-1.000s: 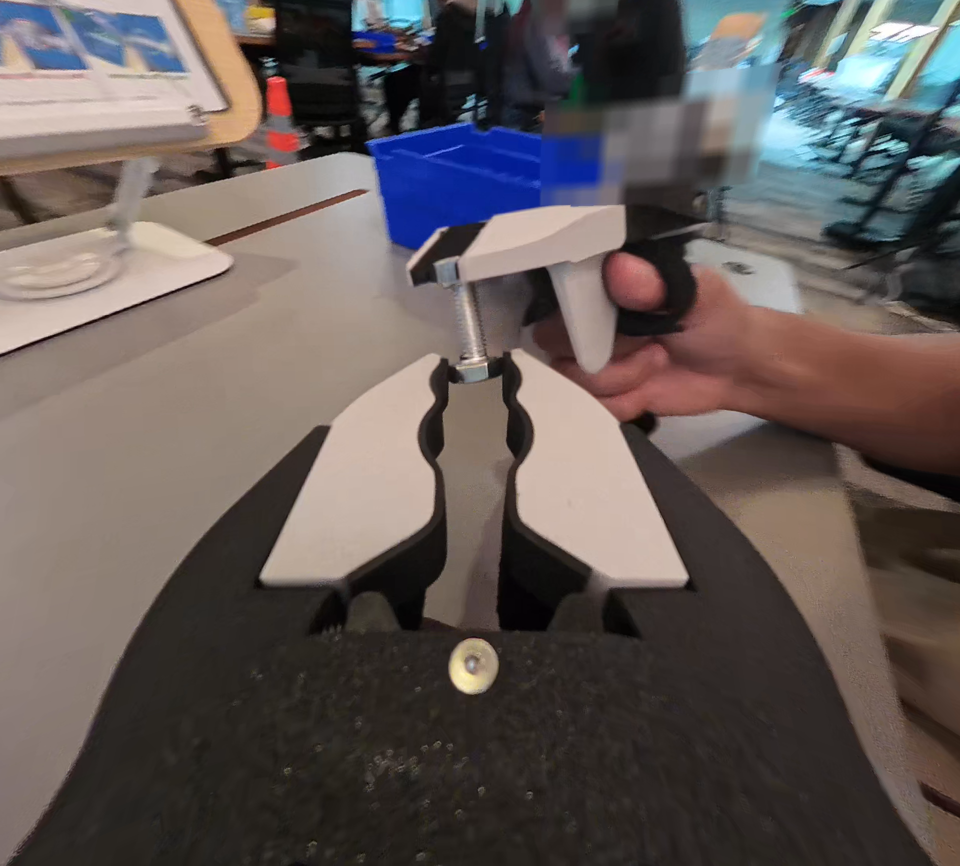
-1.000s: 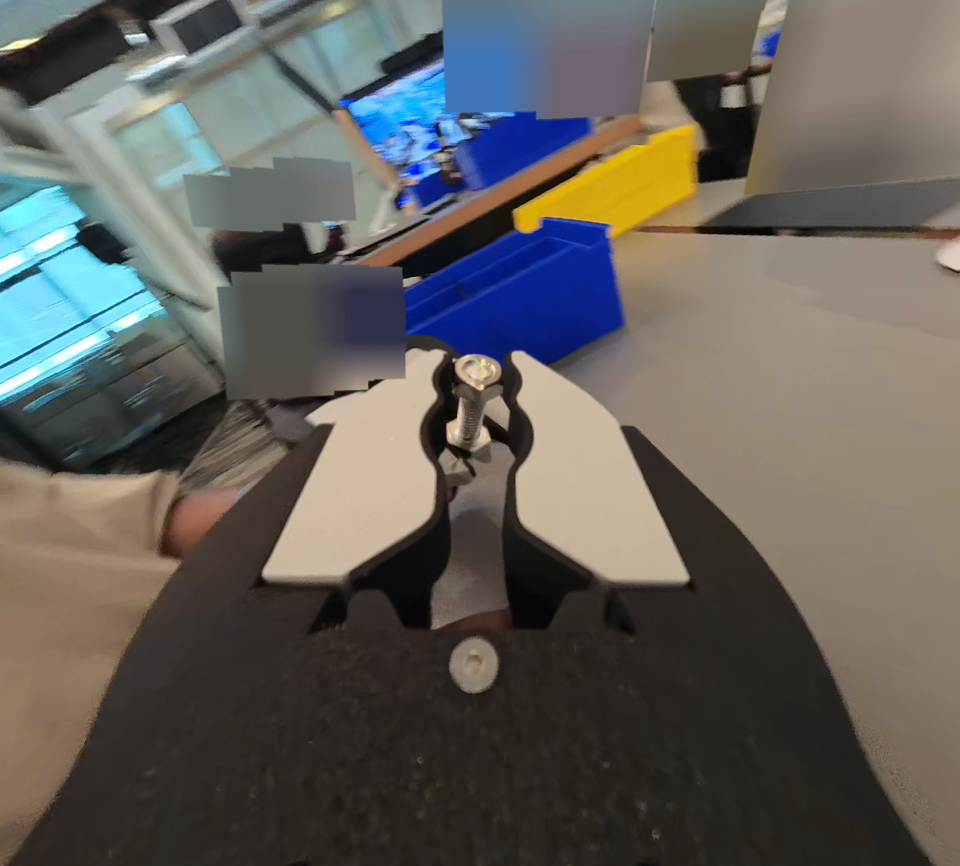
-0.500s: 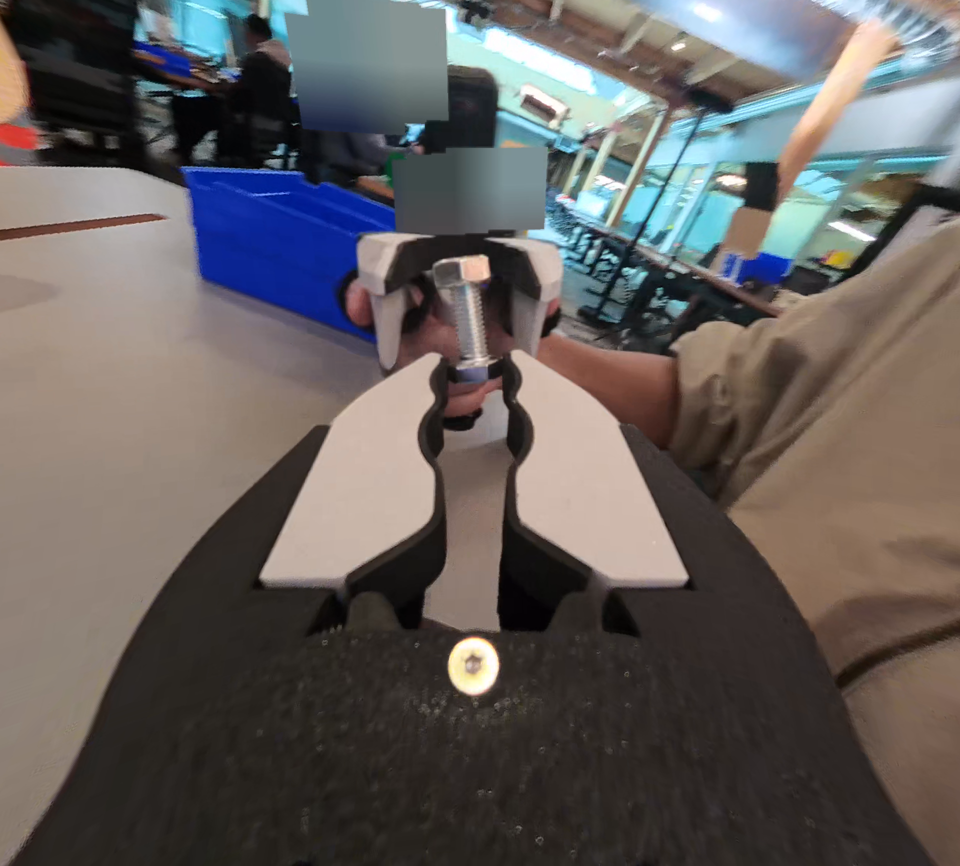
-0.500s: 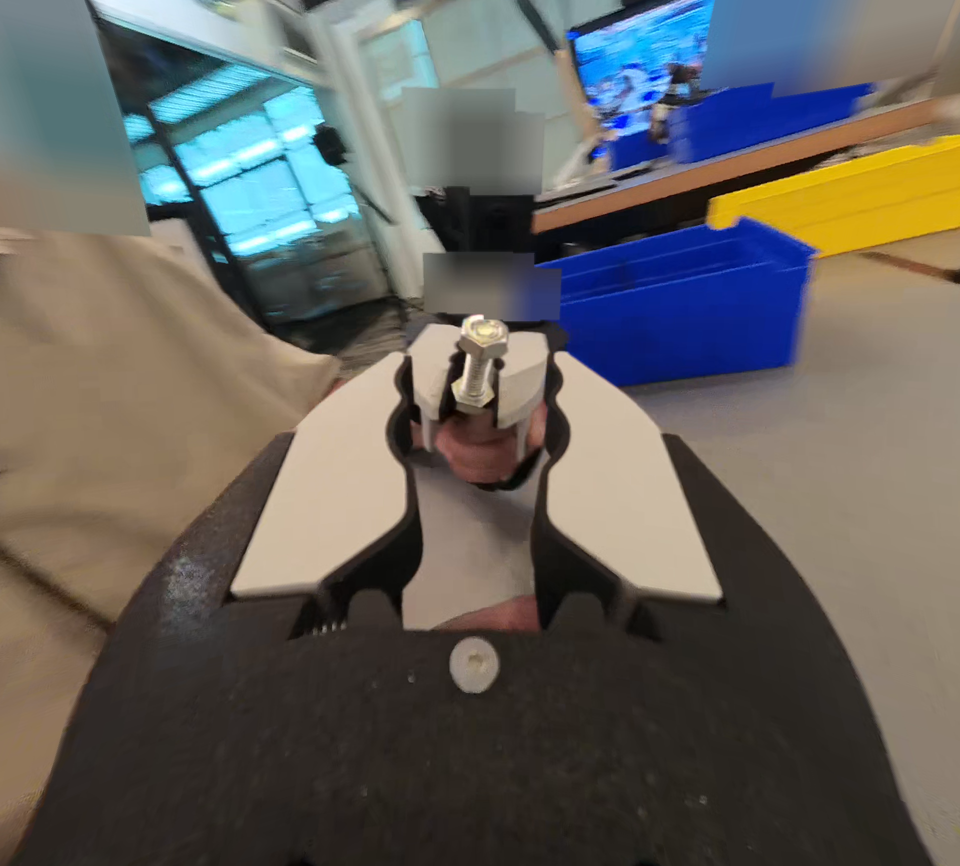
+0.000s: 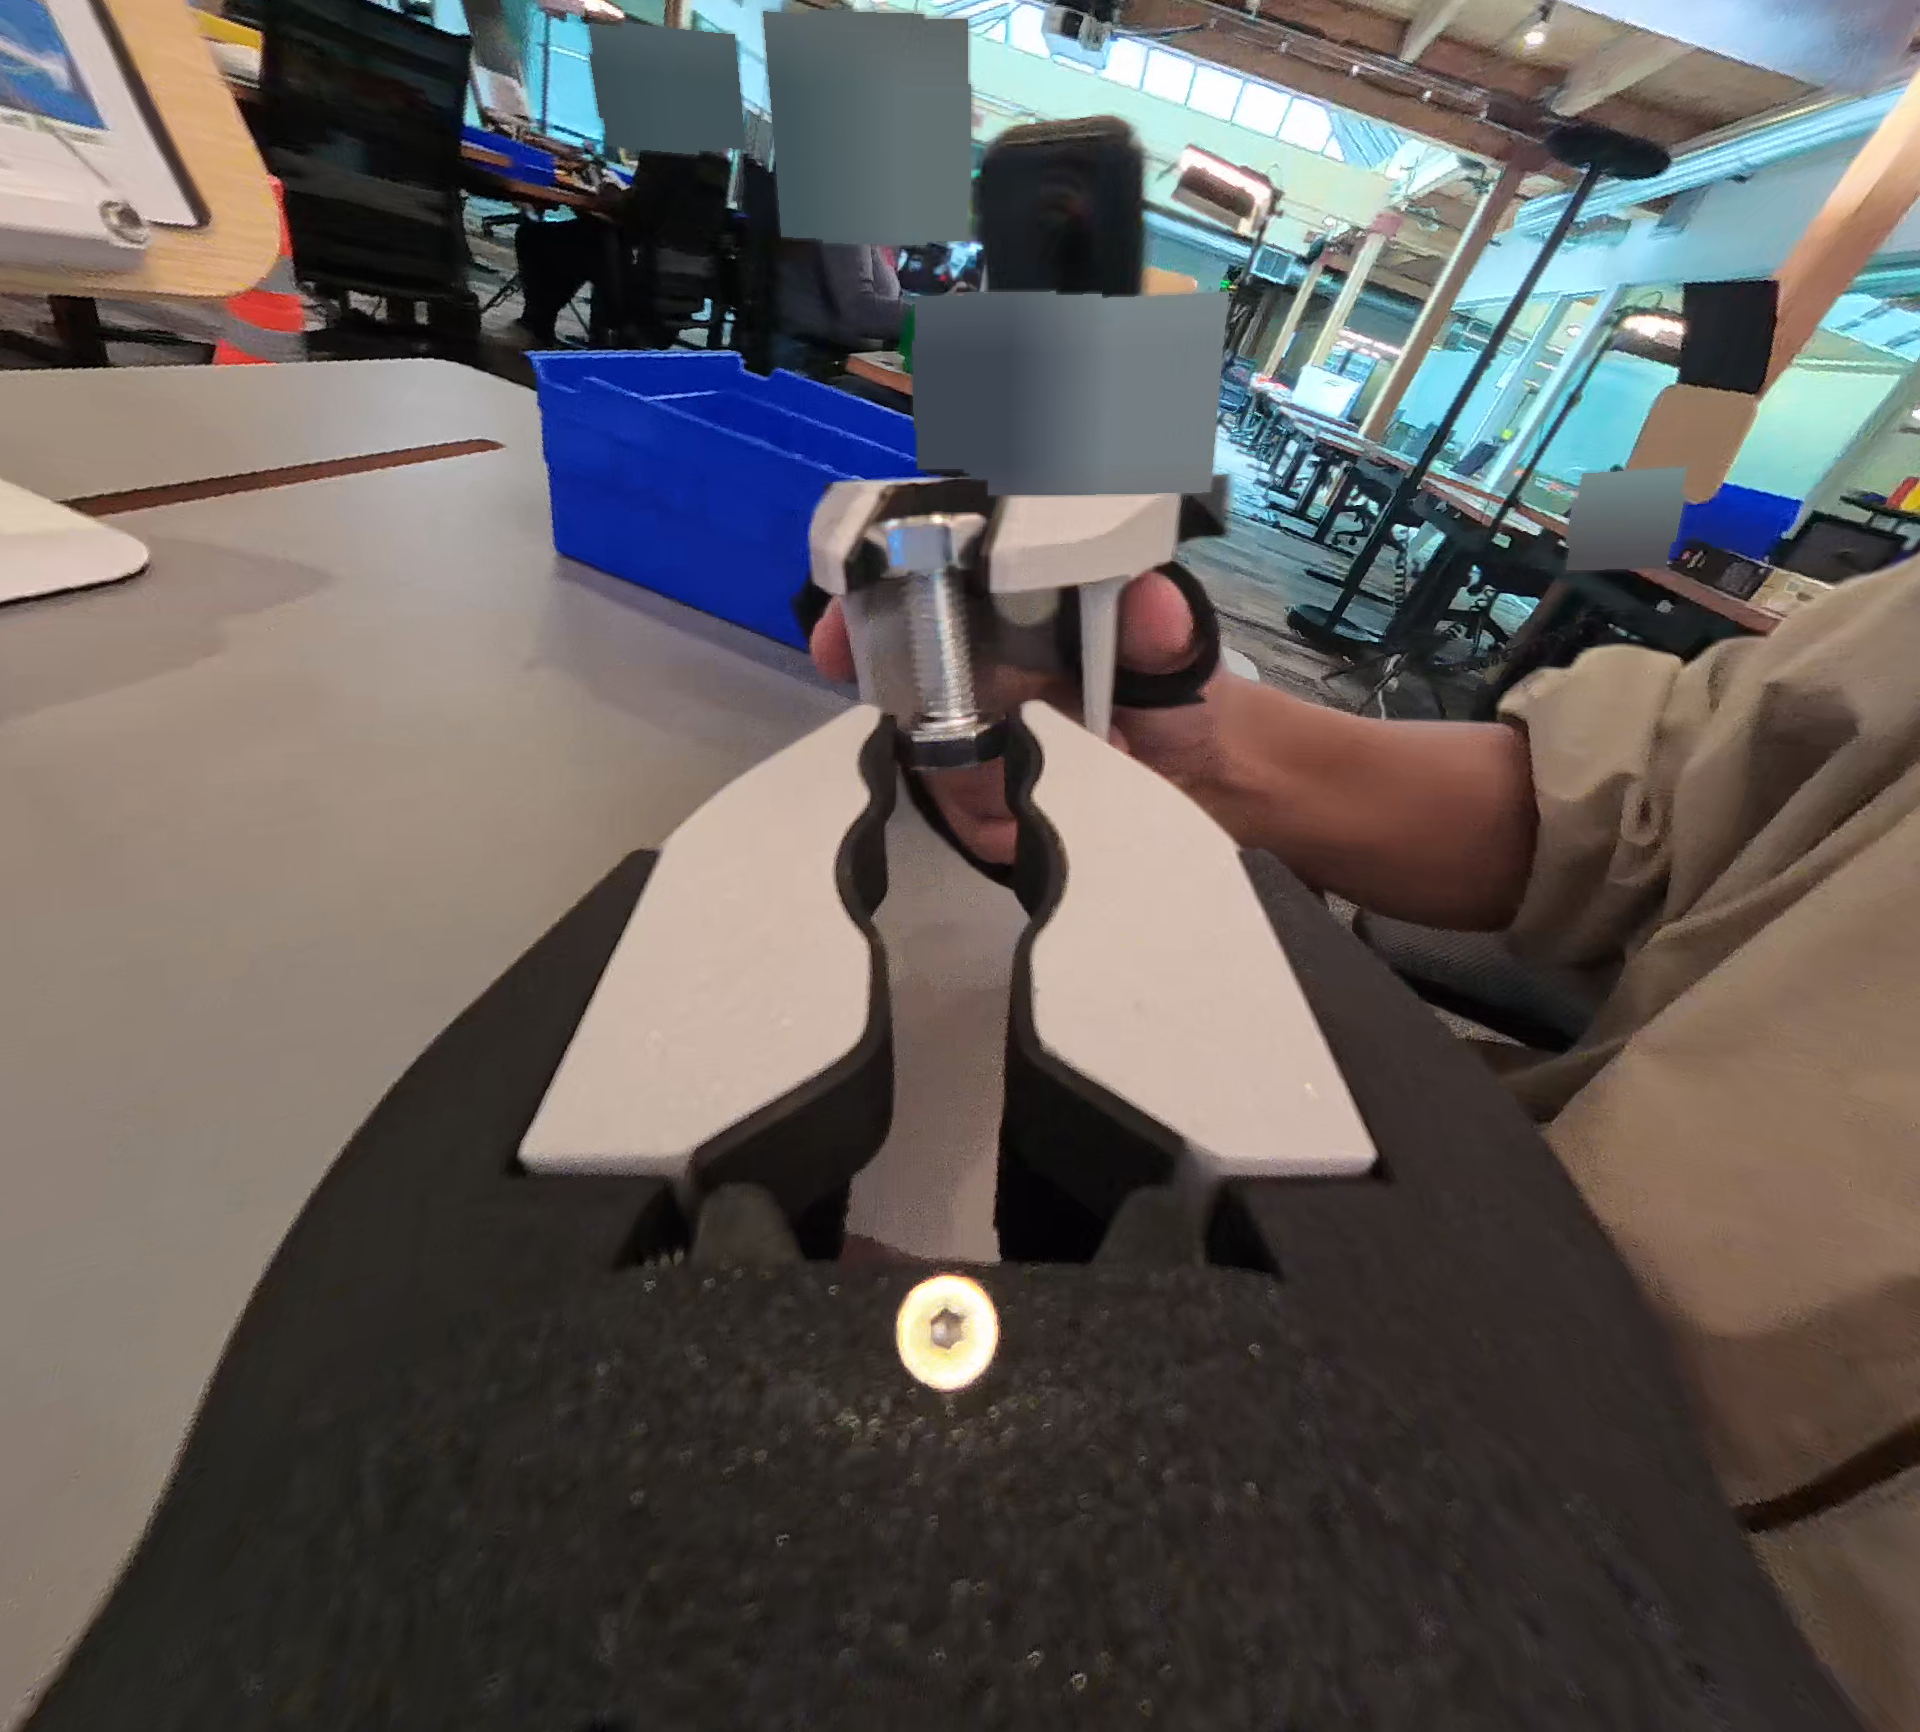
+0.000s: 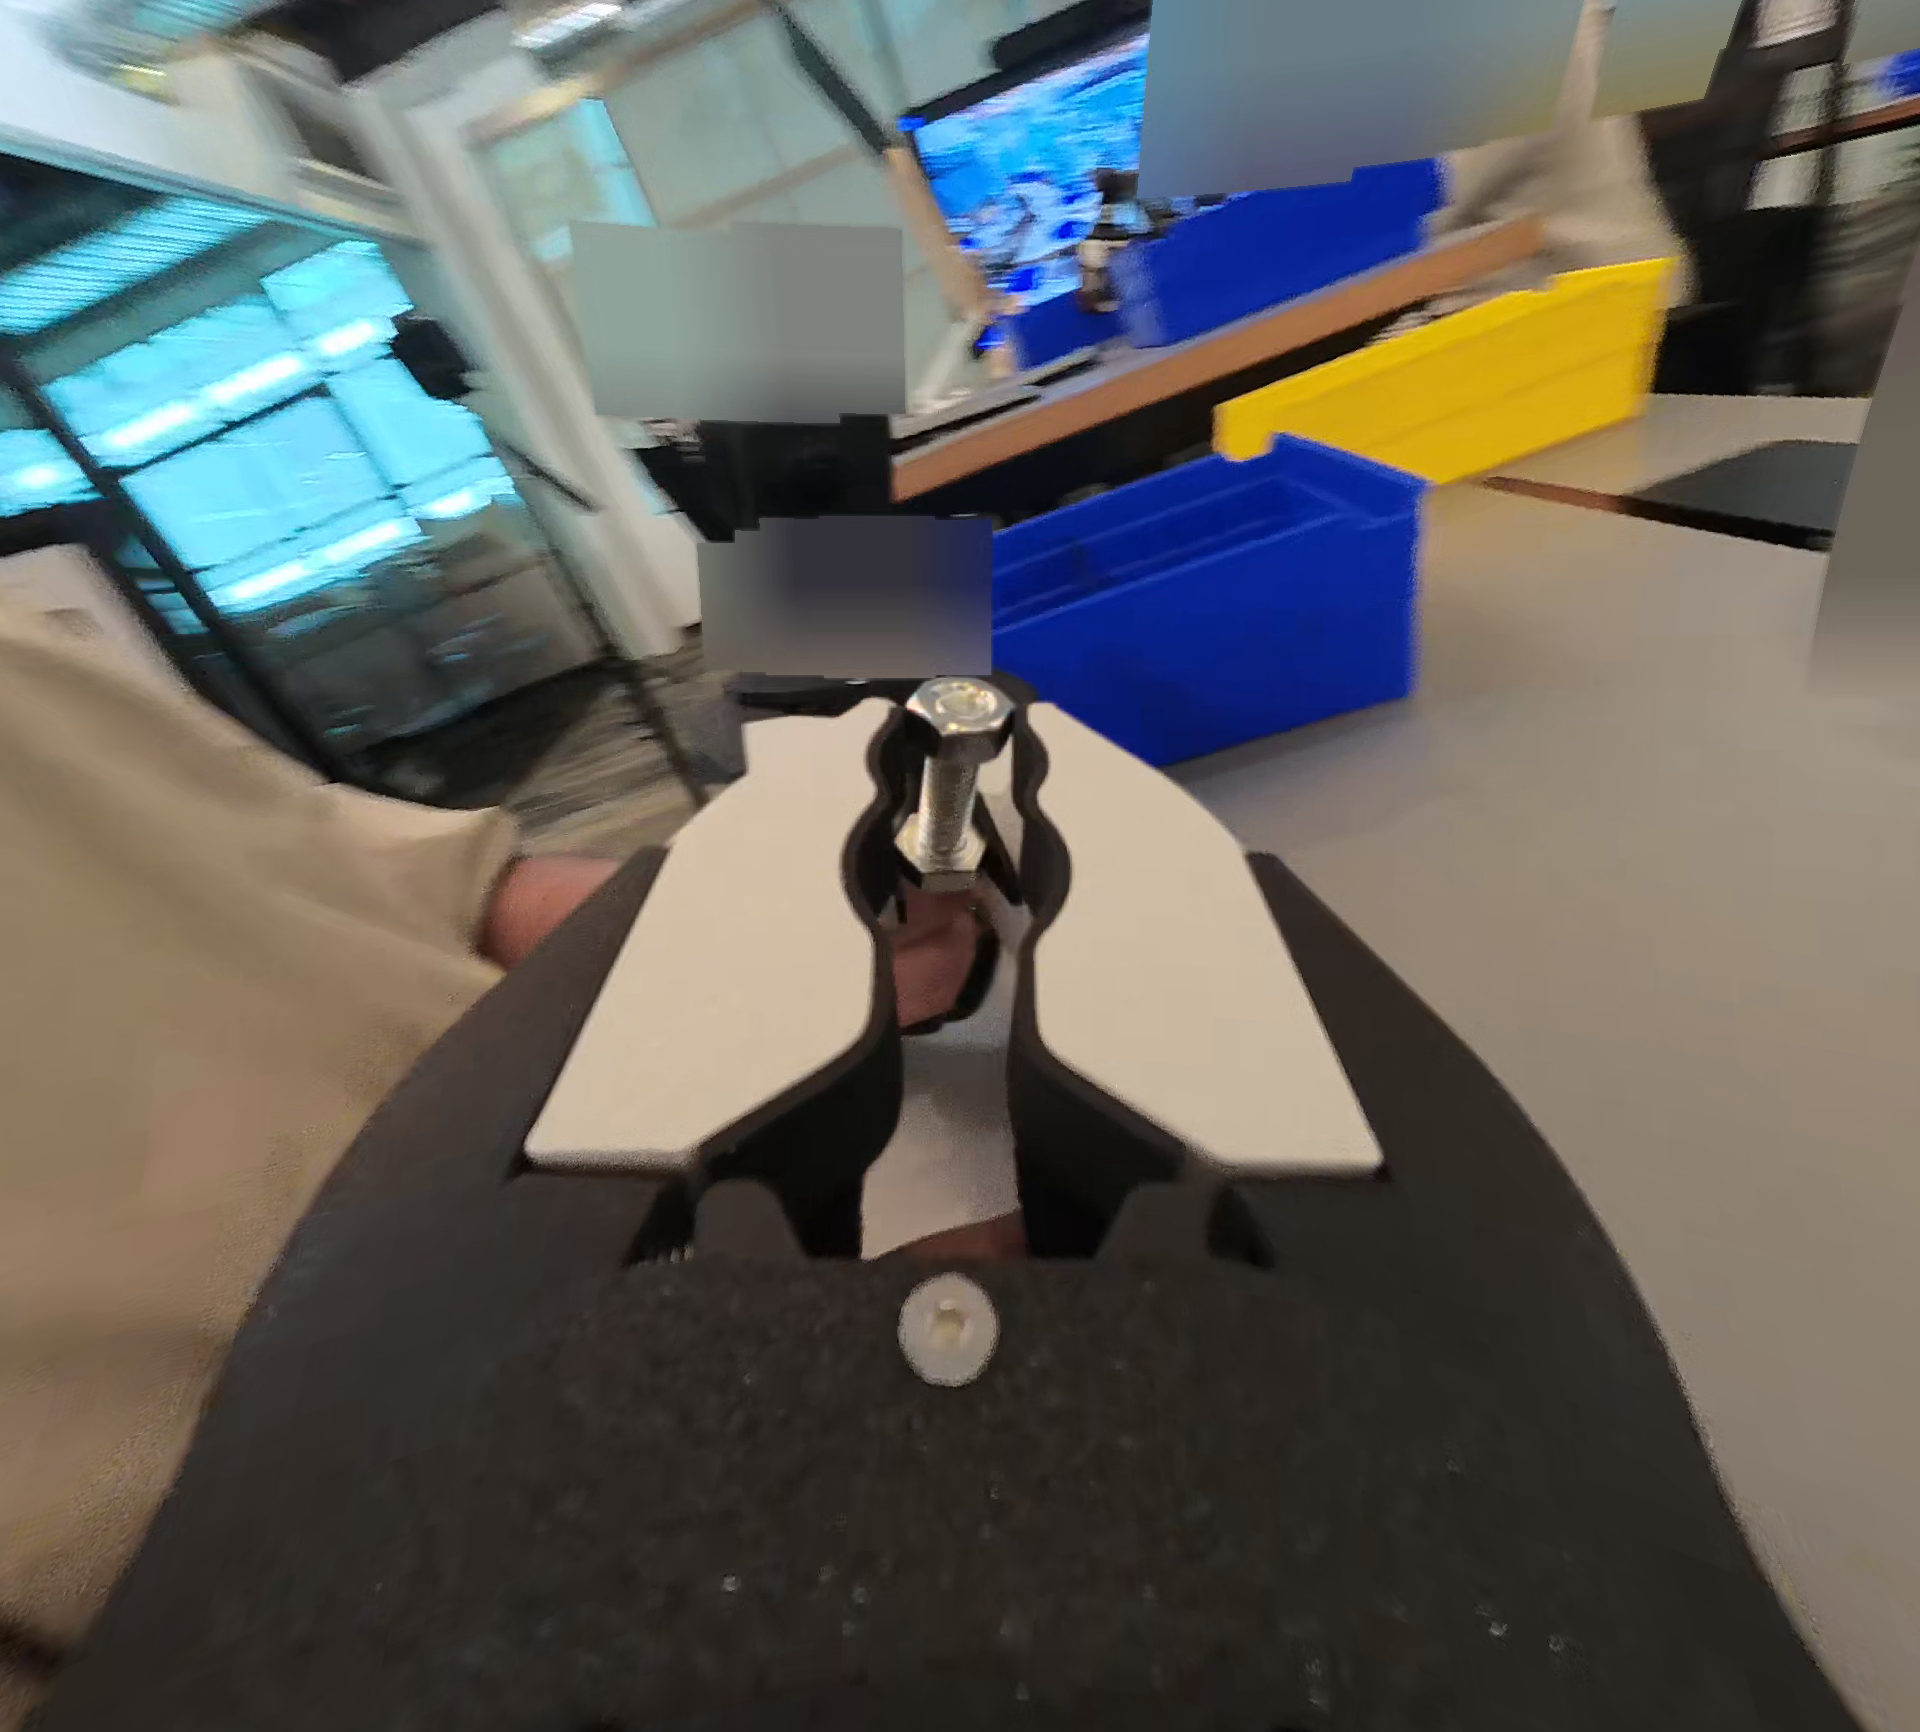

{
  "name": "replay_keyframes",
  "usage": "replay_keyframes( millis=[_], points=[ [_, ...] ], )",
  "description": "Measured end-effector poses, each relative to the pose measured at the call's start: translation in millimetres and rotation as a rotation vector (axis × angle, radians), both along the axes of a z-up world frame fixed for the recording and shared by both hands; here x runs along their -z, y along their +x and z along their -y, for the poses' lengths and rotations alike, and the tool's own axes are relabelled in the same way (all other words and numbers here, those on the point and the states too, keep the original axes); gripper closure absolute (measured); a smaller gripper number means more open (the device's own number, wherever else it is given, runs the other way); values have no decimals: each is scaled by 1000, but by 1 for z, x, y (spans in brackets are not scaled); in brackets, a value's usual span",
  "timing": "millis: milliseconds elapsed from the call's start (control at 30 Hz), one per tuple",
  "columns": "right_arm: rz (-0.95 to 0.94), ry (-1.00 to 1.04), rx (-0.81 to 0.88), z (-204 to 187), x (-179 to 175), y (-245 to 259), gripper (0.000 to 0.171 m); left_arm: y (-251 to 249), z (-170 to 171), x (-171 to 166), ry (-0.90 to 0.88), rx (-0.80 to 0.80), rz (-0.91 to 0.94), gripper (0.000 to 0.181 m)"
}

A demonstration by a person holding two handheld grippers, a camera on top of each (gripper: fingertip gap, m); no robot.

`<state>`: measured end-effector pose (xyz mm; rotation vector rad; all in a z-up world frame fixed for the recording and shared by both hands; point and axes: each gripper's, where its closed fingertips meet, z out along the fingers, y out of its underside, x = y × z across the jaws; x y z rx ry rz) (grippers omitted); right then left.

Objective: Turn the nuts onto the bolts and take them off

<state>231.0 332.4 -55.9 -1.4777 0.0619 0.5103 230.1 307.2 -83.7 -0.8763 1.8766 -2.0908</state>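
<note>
The grey table is the biggest thing in view, and the blue bin standing on it serves as the landmark. Behind the bin in the right wrist view sits a yellow bin on the same grey top, with a wood-edged bench and a lit blue screen beyond that. In the left wrist view the room behind the bin is a long open workshop with dark office chairs, timber ceiling beams and rows of desks running away to the right. Left of the bin a wooden stand carries a printed sheet.

In front of the bin both tools meet over the table. The left gripper has its jaws drawn narrowly together, clamped on the hex nut at the lower end of the bolt. The right gripper faces it, held by a hand with a tan sleeve behind, and its jaws pinch the bolt's hex head.

From the right wrist view the right gripper is closed to a slim gap around that head; the bolt runs down between its fingers to the nut, threaded on near the tip. The bolt stands nearly upright, off the table, just in front of the bin.
</note>
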Motion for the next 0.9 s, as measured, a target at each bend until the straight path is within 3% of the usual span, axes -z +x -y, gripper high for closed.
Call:
replay_keyframes(
  millis=[233, 400, 533, 600, 733, 833, 900],
  points=[
    [-2, -172, 494, -4, 14, 16, 152, 13, -4, 15, 116, -119, -6, 162],
    [47, -161, 560, -2, 10, 12, 150, 8, -1, 10, 80, -73, -2, 162],
    [126, 73, 260, 9, -18, -5, 130, -1, 2, 1, 11, 3, 1, 162],
    [100, 164, 78, 20, -27, -9, 138, -9, 7, -4, -32, 77, -5, 162],
    [11, 94, -250, 22, -17, -13, 128, -18, 12, -10, -74, 142, 1, 162],
    [-15, 83, -383, 19, -13, -20, 132, -25, 16, -14, -96, 196, 1, 162],
    [-51, 100, -447, 18, -14, -24, 152, -26, 18, -12, -89, 209, -8, 162]
  ],
)
